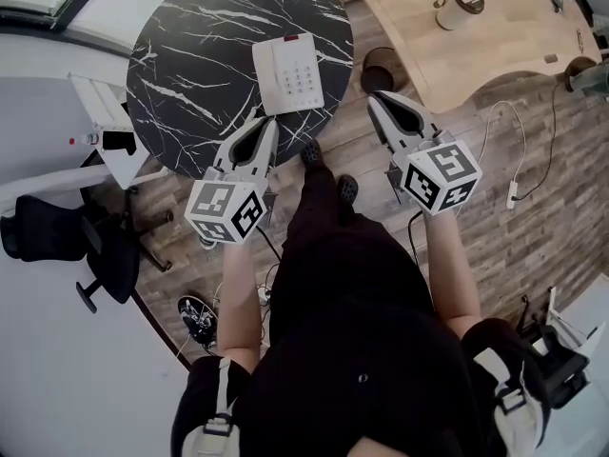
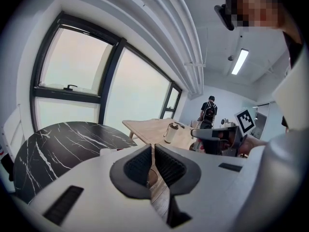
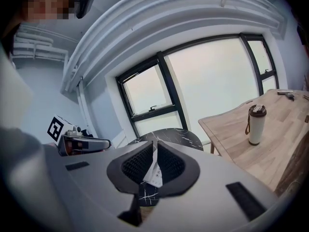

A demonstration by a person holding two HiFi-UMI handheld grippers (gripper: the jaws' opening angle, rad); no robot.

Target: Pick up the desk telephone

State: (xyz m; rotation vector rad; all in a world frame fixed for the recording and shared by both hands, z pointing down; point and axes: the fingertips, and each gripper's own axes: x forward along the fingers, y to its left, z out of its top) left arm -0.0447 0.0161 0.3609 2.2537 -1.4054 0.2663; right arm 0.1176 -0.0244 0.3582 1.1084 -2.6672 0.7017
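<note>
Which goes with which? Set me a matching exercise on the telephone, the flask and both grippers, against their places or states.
1 desk telephone
2 flask
3 left gripper
4 right gripper

A on the wooden table
B shut, over the floor
C on the marble table
D shut, at the marble table's near edge

Pairs: 1-C, 2-A, 3-D, 4-B

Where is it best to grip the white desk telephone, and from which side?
Probably its two long edges, from the near rim of the table: the desk telephone lies flat there, short edge towards the left gripper and right gripper, both shut; open them first.
</note>
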